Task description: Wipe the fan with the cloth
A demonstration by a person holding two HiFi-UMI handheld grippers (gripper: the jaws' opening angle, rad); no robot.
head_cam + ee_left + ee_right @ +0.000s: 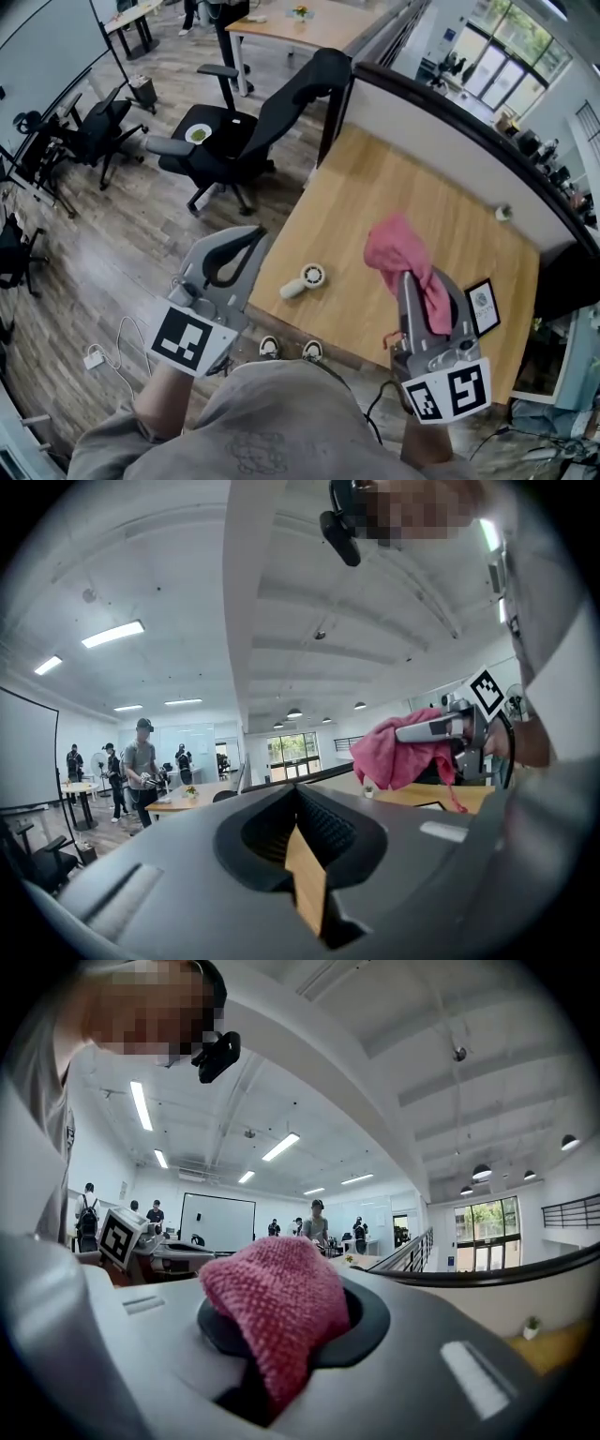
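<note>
A small white handheld fan (305, 279) lies on the wooden table (375, 197) near its front left edge. My right gripper (406, 278) is shut on a pink cloth (398, 246), held up in the air over the table to the right of the fan. The cloth (277, 1312) bulges out between the jaws and drapes over them. My left gripper (246, 239) is raised left of the table's corner, shut with nothing between its jaws. In the left gripper view the cloth (398, 752) and the right gripper (450, 728) show at the right.
A black office chair (244, 131) stands beyond the table's left corner. A small framed card (483, 305) stands at the table's front right. A dark partition (450, 112) runs along the far edge. A white cable with charger (98, 356) lies on the floor. People stand far off.
</note>
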